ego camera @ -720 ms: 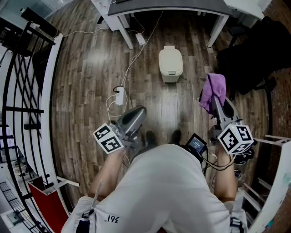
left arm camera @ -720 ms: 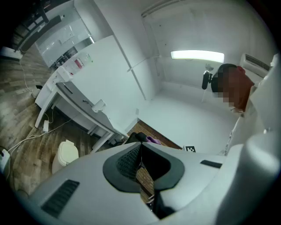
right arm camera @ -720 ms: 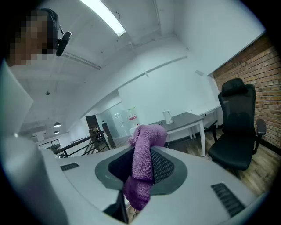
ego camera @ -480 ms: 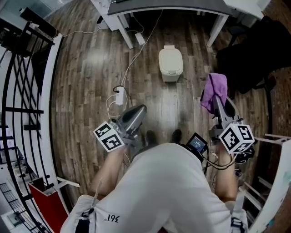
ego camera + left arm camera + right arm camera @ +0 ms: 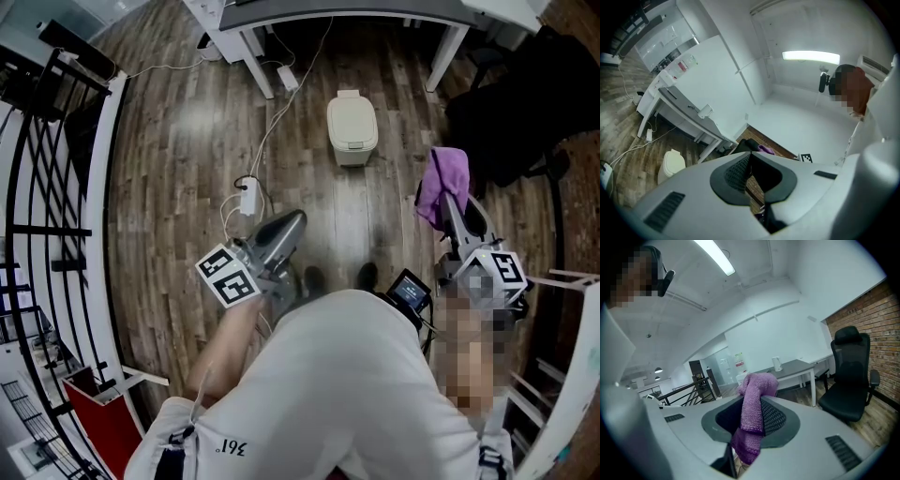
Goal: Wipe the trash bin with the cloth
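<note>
- The trash bin (image 5: 352, 131), a cream-coloured bin with its lid down, stands upright on the wooden floor (image 5: 187, 150). It is at the far side of the floor, just in front of the desk (image 5: 347, 11) and between the desk's white legs.
- The left gripper view also shows the bin (image 5: 671, 165), low at the left under the desk's edge.
- Neither gripper touches the bin; both are well apart from it, nearer the person.
- The cloth (image 5: 441, 183) is purple and sits at the tip of the right gripper (image 5: 444, 199), to the right of the bin and nearer the person.
- In the right gripper view the cloth (image 5: 752, 420) is pinched between the two ribbed pads. One end bunches above them and the other hangs below.
- The right gripper (image 5: 751, 414) has its jaws closed on that cloth and holds nothing else.
- The left gripper (image 5: 289, 225) is over the floor to the left of the person's feet, pointing towards the desk.
- In its own view the left gripper (image 5: 751, 174) has its jaws pressed together, with nothing between them.
- A white power strip (image 5: 247, 199) lies on the floor just beyond the left gripper's tip, with white cables (image 5: 281, 112) running from it towards the desk.
- A black office chair (image 5: 511, 112) stands at the floor's right edge, beyond the cloth.
- A black railing (image 5: 42, 187) runs along the floor's left edge.
</note>
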`<state>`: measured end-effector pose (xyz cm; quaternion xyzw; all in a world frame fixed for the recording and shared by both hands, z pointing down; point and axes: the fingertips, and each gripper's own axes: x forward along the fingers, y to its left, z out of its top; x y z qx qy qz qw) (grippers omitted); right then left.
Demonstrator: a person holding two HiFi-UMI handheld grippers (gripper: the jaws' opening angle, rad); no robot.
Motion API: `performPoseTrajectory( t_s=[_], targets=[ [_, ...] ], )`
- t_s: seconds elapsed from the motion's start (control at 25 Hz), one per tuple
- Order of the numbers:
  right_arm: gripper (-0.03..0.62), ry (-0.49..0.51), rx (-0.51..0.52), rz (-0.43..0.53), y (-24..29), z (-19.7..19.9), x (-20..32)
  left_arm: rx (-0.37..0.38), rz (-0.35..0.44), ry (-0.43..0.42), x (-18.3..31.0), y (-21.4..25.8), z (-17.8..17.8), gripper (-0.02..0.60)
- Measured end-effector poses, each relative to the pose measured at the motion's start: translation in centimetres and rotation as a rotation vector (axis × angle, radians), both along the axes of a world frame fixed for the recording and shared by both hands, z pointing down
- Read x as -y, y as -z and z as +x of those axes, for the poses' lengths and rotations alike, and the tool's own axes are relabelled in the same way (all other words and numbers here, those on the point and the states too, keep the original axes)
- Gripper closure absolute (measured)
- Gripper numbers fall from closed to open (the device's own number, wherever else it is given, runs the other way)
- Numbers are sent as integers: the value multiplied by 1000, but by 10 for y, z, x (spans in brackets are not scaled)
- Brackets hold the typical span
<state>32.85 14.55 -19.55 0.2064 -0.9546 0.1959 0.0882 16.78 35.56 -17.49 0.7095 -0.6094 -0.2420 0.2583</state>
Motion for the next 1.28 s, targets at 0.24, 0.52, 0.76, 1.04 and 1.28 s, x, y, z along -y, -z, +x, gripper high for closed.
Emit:
performPoseTrajectory(
  t_s=[0.24,0.52,0.76,1.04,1.28],
  targets=[
    [497,2,-27,13,-4,-2,1,6,-24,3,0,-6,1,577],
    [497,-23,-46,8,-11,3,0,9,-49,7,-3,-13,3,577],
    [497,-43,-65,-6,-17,10,4,12,-71,-8,1,-16,9,577],
    [497,-43,-78,-18,-27,17,11,18,-83,-15,9,-21,15,577],
    [497,-46,-86,-24,-33,18,11,20,-95,-15,8,-24,20,577]
  ],
)
